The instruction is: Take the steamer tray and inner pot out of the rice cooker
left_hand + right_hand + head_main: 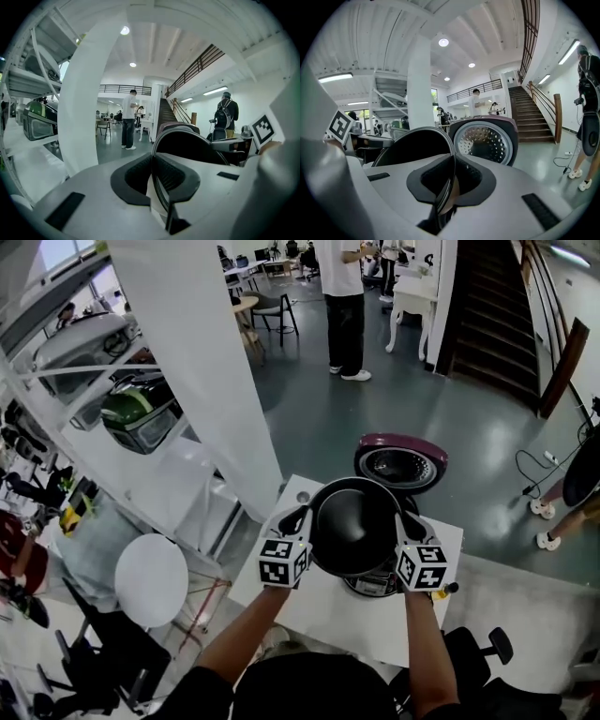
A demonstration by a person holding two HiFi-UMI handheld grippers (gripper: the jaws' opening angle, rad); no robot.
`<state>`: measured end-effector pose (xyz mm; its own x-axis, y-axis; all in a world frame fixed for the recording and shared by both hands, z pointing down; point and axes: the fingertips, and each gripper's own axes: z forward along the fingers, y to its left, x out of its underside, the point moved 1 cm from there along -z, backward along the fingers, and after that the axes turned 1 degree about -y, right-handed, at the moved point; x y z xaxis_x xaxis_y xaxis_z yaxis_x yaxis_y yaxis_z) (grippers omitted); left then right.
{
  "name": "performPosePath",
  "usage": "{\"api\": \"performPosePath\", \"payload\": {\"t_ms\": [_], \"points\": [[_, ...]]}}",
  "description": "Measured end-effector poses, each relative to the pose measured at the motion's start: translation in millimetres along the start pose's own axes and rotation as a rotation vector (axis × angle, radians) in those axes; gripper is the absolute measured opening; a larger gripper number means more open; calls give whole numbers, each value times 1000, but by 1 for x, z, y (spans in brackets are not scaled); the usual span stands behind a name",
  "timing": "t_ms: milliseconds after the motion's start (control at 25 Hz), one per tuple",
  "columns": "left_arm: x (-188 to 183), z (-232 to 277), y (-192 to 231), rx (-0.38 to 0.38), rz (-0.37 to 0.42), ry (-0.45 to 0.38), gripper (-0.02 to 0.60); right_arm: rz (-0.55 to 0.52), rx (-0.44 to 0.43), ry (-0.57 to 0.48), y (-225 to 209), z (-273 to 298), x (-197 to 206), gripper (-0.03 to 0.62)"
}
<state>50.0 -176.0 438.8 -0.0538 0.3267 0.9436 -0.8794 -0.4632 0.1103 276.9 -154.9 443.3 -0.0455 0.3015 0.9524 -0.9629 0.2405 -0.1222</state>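
Nearest my cameras are the two sets of jaws. Each gripper view shows them clamped on the thin rim of the inner pot [354, 526], the left gripper [156, 176] on the rim's left side and the right gripper [451, 180] on its right.

Only the head view gives me the whole arrangement. The pot hangs between the two grippers just above the rice cooker [377, 587], whose body peeks out under the pot's near edge. The cooker stands on the white bench [309, 610] with its maroon lid [401, 465] tipped open on the far side.

From the right gripper view I get the lid's underside nearly face on, a shiny round plate dotted with holes. The left gripper view shows only a sliver of maroon above the pot's rim. That view also picks up a person with a backpack [226, 115] off to the cooker's right. A person in a white shirt [343, 296] stands on the floor well beyond the cooker.

The pot itself is a round bowl, dark and glossy inside, with a fine, pale metal lip.
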Motion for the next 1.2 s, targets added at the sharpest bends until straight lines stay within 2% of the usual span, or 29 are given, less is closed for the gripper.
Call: {"api": "performPosePath", "payload": {"t_ms": [360,680,880,1000,1200], "points": [[-7,-9,78,68,-26,-3,26,-3,58,12,67,35,-6,23],[9,-21,154,105,-23,14,26,-2,104,41,135,69,9,23],[29,-22,185,134,-26,40,26,13,139,75,161,82,31,23],[45,-29,197,145,-76,45,25,30,133,115,174,87,50,23],[77,-25,217,121,-128,71,25,22,95,161,183,108,74,23]]}}
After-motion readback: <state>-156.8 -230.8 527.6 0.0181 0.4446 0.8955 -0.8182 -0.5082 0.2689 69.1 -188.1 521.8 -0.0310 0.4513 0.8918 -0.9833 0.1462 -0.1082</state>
